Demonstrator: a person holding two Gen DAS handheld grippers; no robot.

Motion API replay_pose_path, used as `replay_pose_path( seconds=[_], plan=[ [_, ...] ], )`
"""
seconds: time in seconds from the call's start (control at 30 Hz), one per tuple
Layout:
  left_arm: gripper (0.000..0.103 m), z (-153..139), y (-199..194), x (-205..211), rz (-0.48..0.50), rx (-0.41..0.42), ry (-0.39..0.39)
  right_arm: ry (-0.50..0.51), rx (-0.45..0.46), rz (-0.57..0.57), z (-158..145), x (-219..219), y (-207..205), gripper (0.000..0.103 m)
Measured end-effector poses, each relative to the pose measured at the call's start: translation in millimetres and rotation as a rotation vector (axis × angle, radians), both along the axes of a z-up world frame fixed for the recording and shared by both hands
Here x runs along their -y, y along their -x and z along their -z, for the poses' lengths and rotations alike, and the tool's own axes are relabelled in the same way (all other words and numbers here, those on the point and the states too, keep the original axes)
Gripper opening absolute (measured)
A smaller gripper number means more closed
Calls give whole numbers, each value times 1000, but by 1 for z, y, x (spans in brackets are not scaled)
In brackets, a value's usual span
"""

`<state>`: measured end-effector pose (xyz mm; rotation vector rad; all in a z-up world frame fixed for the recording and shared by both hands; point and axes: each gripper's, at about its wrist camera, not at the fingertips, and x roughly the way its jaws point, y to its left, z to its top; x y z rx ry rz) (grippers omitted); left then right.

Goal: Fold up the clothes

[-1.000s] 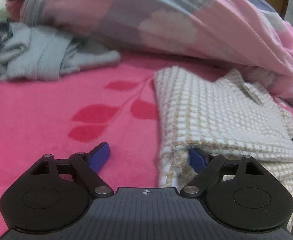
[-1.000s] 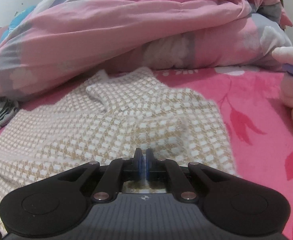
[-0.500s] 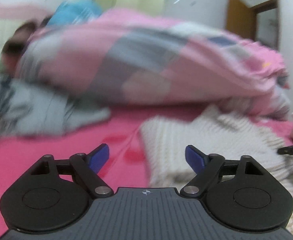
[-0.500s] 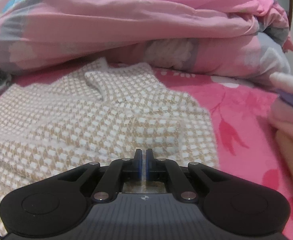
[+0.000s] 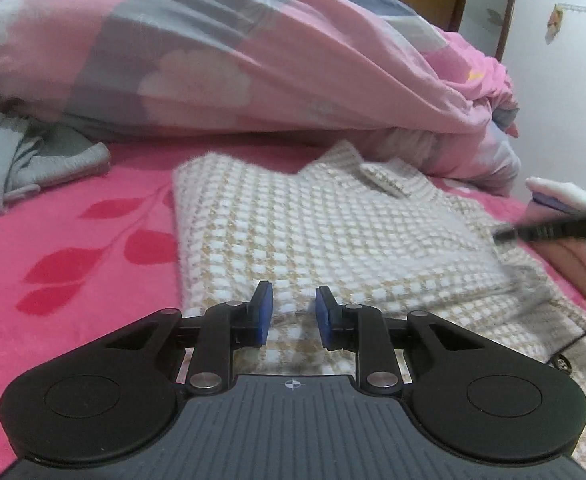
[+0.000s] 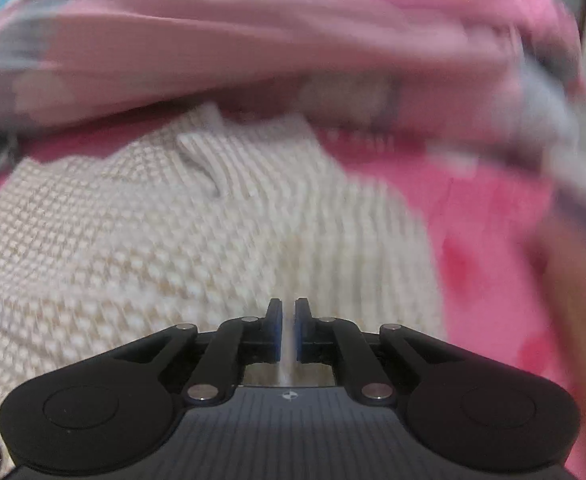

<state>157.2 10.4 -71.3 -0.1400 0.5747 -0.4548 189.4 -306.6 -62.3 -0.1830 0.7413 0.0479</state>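
Observation:
A cream and beige checked sweater (image 5: 333,236) lies folded on the pink bed sheet (image 5: 73,264). My left gripper (image 5: 291,312) hovers at the sweater's near edge. Its blue pads (image 5: 263,316) are closing, with a ridge of the knit between them and a gap still showing on each side. In the right wrist view the sweater (image 6: 173,232) fills the middle, blurred by motion. My right gripper (image 6: 289,330) is shut, with a thin pale strip of the sweater pinched between its pads. In the left wrist view a blurred black part of the right gripper (image 5: 553,232) shows over the sweater's right corner.
A bulky pink and grey duvet (image 5: 253,60) is heaped along the far side of the bed. A grey garment (image 5: 33,160) lies crumpled at the left. A person's hand (image 6: 573,280) shows at the right edge. A brown door (image 5: 453,4) stands behind.
My left gripper has moved from beside the sweater onto its near edge, and its jaws have narrowed a lot. The right gripper stays shut and is moving, so its view has blurred.

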Motion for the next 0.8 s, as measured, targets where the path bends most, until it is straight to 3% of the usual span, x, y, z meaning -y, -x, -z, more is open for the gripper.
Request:
replay_pose_path(
  seconds=[0.1, 0.17, 0.3, 0.37, 0.43, 0.5, 0.63, 0.73, 0.8],
  plan=[
    [23, 2, -1, -6, 0, -11, 41, -92, 76, -160, -29, -45, 2, 5],
    [24, 3, -4, -11, 1, -28, 83, -153, 83, -277, -31, -73, -2, 5],
    [25, 8, -9, -24, 8, -70, 184, -68, -51, -316, 30, -101, -27, 3],
    [25, 10, -11, -29, 10, -79, 225, -47, -44, -315, 45, -101, -27, 3],
    [25, 12, -12, -33, 11, -86, 256, -46, -80, -280, 28, -107, -34, 5],
    [26, 13, -12, -35, 11, -91, 273, -40, -35, -321, 8, -123, -37, 5],
    [26, 14, -12, -35, 9, -92, 288, -185, 37, -520, -18, -158, -54, 5],
    [26, 16, -12, -37, 9, -97, 303, -49, -73, -555, 32, -184, -82, 3],
    [26, 17, -13, -38, 8, -103, 316, -8, -75, -568, 55, -188, -90, 1]
  ],
)
